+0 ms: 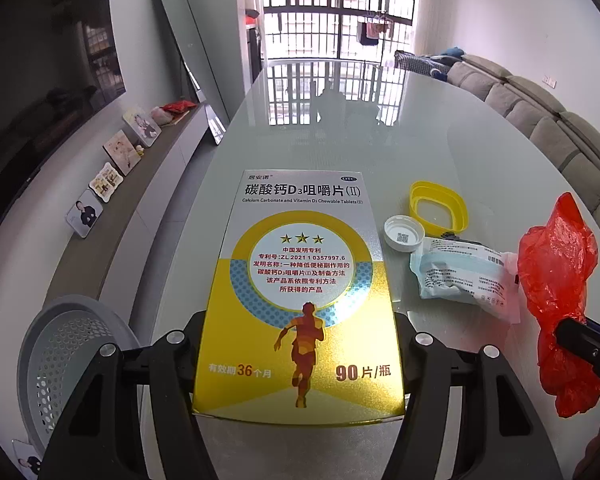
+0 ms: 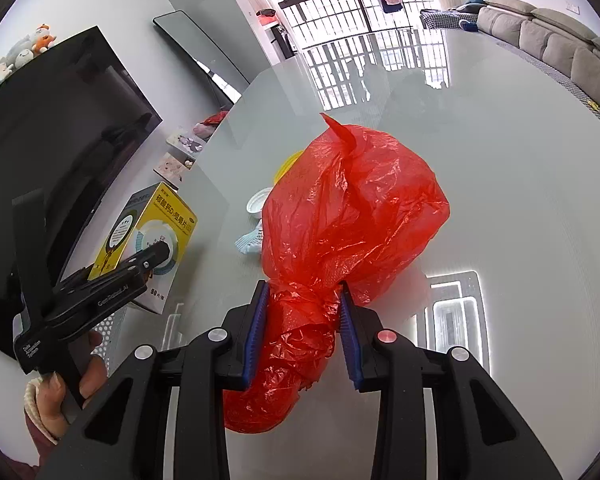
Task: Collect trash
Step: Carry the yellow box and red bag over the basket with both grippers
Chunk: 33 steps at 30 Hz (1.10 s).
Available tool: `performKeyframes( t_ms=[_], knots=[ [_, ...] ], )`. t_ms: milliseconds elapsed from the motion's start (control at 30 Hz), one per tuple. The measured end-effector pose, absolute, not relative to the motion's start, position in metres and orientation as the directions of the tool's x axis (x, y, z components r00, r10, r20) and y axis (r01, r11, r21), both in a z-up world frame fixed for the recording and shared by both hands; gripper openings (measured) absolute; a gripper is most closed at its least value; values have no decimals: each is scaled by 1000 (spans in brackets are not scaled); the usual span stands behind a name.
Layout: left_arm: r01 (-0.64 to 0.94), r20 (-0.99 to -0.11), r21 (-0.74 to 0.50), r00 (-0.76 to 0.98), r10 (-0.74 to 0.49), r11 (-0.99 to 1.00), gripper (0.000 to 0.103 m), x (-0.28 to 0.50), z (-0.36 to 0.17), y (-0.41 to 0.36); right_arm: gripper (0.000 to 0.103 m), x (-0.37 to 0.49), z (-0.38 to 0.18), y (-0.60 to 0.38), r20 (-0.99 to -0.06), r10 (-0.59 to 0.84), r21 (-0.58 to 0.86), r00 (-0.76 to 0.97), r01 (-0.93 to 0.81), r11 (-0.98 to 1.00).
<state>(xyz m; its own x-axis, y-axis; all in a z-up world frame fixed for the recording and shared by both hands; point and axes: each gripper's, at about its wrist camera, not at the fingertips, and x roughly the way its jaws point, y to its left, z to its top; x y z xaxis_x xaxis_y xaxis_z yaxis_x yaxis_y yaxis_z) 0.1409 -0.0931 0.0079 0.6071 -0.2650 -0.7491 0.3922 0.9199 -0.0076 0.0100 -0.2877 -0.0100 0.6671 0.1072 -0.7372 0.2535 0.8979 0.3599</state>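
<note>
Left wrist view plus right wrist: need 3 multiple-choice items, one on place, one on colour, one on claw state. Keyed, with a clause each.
1. Where does the white bottle cap lie?
A. on the glass table between the tablet box and the wipes pack
B. inside the grey basket
C. on the sofa

2. What colour is the plastic bag?
A. blue
B. red
C. black

3. What is the state of the left claw?
A. empty and open
B. clamped on the bag
C. clamped on the tablet box

Answers: 1 A, the cap rests on the glass right of the box, just above the pack. 2 B, the bag is bright red in both views. 3 C, the box sits pinched between both left fingers, while the right claw grips the bag's bunched neck.
</note>
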Motion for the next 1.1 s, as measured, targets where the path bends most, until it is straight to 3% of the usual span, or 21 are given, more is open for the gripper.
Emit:
performKeyframes(
  t_ms=[400,1100],
  knots=[
    [291,-716,13,670,-194,957,62,116,21,-29,33,3,-2,-258,-724,159,339,672,146,929],
    [18,-695,32,719,10,999,62,77,11,98,33,42,5,-136,-724,240,178,647,-161,971]
  ],
)
